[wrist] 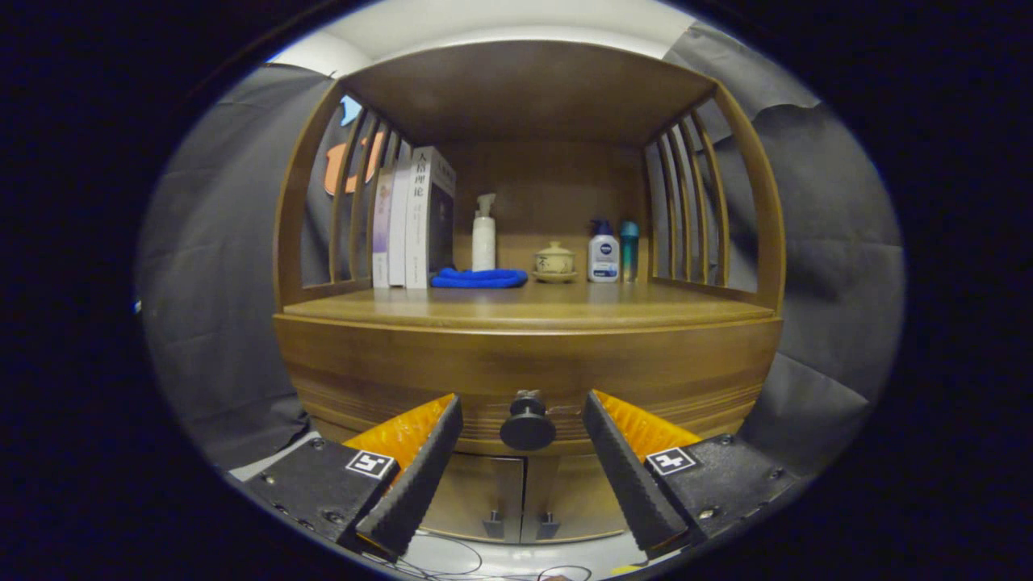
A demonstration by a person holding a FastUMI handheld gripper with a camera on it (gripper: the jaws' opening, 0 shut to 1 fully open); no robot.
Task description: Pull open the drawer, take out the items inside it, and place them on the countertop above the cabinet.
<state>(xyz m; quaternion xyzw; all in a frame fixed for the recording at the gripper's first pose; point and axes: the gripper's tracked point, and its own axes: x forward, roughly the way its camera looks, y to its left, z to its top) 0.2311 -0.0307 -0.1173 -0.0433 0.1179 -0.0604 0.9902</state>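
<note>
A wooden cabinet faces me, its drawer front [403, 367] shut under the countertop [565, 311]. A dark round knob [528, 428] sticks out from the middle of the drawer front. My gripper [523, 403] is open, with one finger on each side of the knob and a gap between each finger and it. The knob sits level with the fingertips [449, 407], between them. The drawer's contents are hidden behind the front.
On the countertop stand three books [411, 222], a folded blue cloth [478, 278], a white pump bottle [483, 234], a lidded ceramic cup [554, 261], a lotion bottle [603, 252] and a teal bottle [629, 250]. Two lower cabinet doors [516, 492] show under the drawer. Slatted sides flank the shelf.
</note>
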